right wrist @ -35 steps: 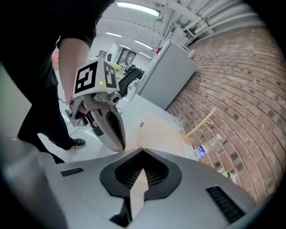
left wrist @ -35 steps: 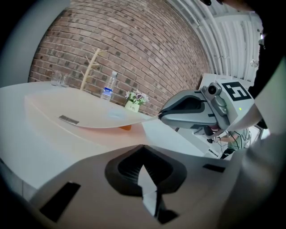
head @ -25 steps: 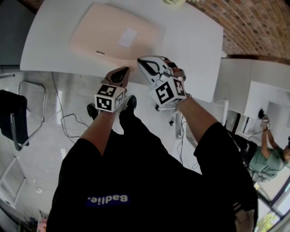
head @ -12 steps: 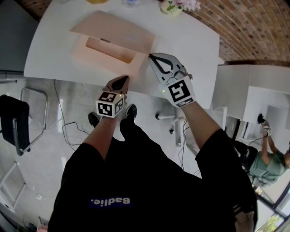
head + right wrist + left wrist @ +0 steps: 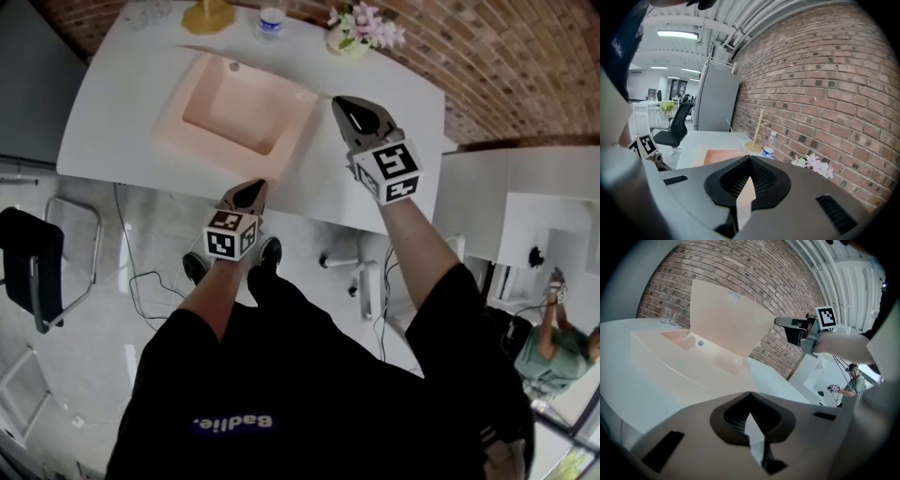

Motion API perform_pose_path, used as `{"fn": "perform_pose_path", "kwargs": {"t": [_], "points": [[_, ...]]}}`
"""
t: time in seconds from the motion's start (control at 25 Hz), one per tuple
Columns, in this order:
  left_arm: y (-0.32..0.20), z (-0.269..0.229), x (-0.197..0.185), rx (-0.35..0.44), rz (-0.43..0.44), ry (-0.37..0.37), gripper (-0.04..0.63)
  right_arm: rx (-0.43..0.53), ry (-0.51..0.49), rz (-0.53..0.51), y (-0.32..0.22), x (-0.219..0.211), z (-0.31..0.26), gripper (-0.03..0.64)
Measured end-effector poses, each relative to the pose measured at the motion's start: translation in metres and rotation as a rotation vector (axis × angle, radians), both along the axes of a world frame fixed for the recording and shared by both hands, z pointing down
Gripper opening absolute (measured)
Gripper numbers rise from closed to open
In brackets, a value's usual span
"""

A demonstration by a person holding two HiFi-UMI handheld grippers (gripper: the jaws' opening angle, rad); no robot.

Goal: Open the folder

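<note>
The pale pink folder (image 5: 234,117) lies on the white table (image 5: 112,103) with its tray showing. Its lid (image 5: 726,317) stands nearly upright at the far side. My right gripper (image 5: 339,101) is raised at the lid's top right corner, shut on that corner. A pink sliver shows between its jaws in the right gripper view (image 5: 749,161). From the left gripper view, the right gripper (image 5: 780,322) meets the lid's corner. My left gripper (image 5: 250,186) hovers at the table's front edge, shut and holding nothing, its tips (image 5: 750,394) short of the folder.
Along the far edge by the brick wall stand a water bottle (image 5: 270,19), a flower pot (image 5: 361,28), a yellow wooden stand (image 5: 208,14) and glasses (image 5: 150,11). A black chair (image 5: 28,262) is at the left, another white table (image 5: 525,206) and a person (image 5: 553,342) at the right.
The lid went from flat and closed to nearly upright, lifted at its corner by my right gripper moving up and away. My left gripper stayed by the table's front edge.
</note>
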State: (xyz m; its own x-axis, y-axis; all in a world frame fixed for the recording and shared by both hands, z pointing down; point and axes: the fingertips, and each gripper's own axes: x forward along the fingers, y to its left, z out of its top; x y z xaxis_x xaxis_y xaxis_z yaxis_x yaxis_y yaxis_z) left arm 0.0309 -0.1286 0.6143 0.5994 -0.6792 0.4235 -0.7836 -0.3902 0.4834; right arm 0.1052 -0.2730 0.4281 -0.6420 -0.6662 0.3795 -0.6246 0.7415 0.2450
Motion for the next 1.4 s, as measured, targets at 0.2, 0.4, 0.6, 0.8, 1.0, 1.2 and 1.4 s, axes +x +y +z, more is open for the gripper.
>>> {"fn": "perform_pose_path", "kwargs": {"t": [0.2,0.4,0.6,0.8,1.0,1.2,1.4], "points": [[0.001,0.001,0.000,-0.011,0.000,-0.004,0.002,-0.005,-0.014,0.025,-0.024,0.006,-0.008,0.028],[0.000,0.001,0.001,-0.010,0.002,-0.008,0.002,-0.014,-0.036,0.051,-0.047,0.014,-0.013,0.027],[0.000,0.001,0.001,-0.018,0.000,-0.007,0.002,-0.022,-0.053,0.068,-0.068,0.021,-0.015,0.026],[0.000,0.001,0.003,-0.022,-0.011,-0.002,0.002,-0.029,-0.064,0.082,-0.090,0.029,-0.017,0.026],[0.000,0.001,0.002,-0.020,-0.006,-0.004,0.002,-0.040,-0.081,0.094,-0.111,0.032,-0.016,0.027],[-0.002,0.000,0.005,-0.021,-0.002,-0.014,0.002,-0.063,-0.108,0.124,-0.132,0.043,-0.012,0.026],[-0.003,0.000,0.005,-0.026,-0.002,-0.018,0.002,-0.080,-0.127,0.157,-0.153,0.052,-0.007,0.026]]}}
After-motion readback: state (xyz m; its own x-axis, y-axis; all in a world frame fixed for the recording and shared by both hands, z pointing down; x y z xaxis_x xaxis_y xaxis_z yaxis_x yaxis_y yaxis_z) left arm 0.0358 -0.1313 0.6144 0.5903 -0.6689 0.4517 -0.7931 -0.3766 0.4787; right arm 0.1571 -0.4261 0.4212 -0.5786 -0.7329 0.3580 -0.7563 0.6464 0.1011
